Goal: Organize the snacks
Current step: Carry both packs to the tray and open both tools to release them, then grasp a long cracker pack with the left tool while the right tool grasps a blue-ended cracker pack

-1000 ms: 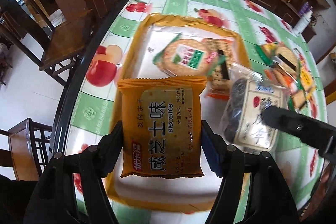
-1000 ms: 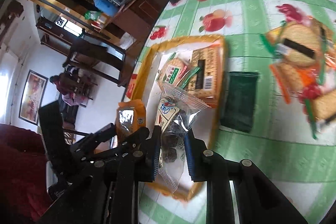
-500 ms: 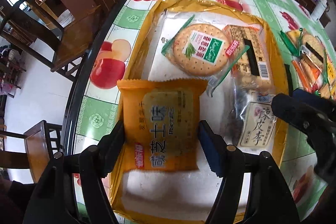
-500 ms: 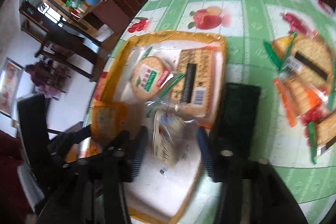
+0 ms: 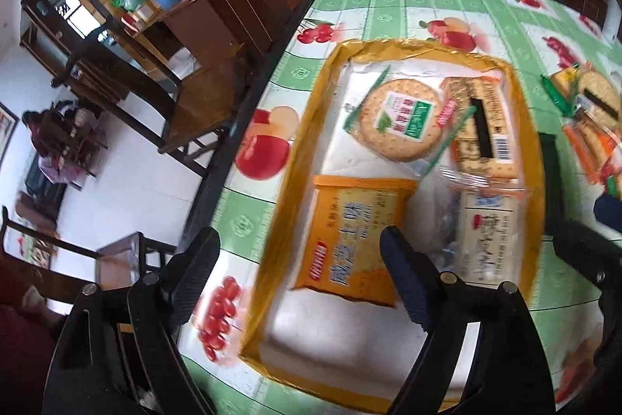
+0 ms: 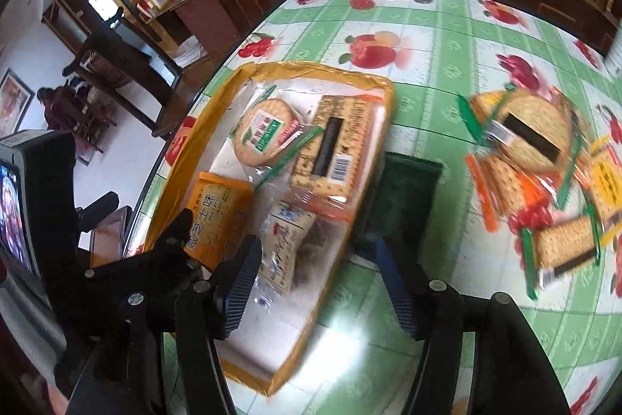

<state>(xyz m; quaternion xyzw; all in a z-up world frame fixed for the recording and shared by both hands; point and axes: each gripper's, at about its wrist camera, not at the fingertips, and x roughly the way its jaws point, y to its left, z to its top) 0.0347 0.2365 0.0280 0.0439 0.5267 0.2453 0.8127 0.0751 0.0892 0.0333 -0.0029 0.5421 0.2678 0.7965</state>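
Both packets had left my fingers since the earlier frames: the jaws of each gripper had just been opening, and the snacks lay released in the tray.

Left gripper [image 5: 301,265] stood wide, its fingers [image 5: 404,273] clear of the orange biscuit packet [image 5: 352,234], which lay flat on the tray's white floor beneath the gap, nearer the right finger. Right gripper [image 6: 317,277] stood partly open; the clear plum packet [image 6: 285,249] lay below its left finger [image 6: 239,282], not pressed as far as I could see.

Yellow-rimmed tray [image 5: 307,146] rested on the fruit-patterned surface [image 6: 447,37] near its left edge. Further in, I noted a round cracker pack [image 5: 400,119] overlapping a square cracker pack [image 5: 486,127]. A dark green packet [image 6: 400,205] lay just beside the tray's right rim. Loose snacks [image 6: 544,174] remained piled well to the right on the surface.
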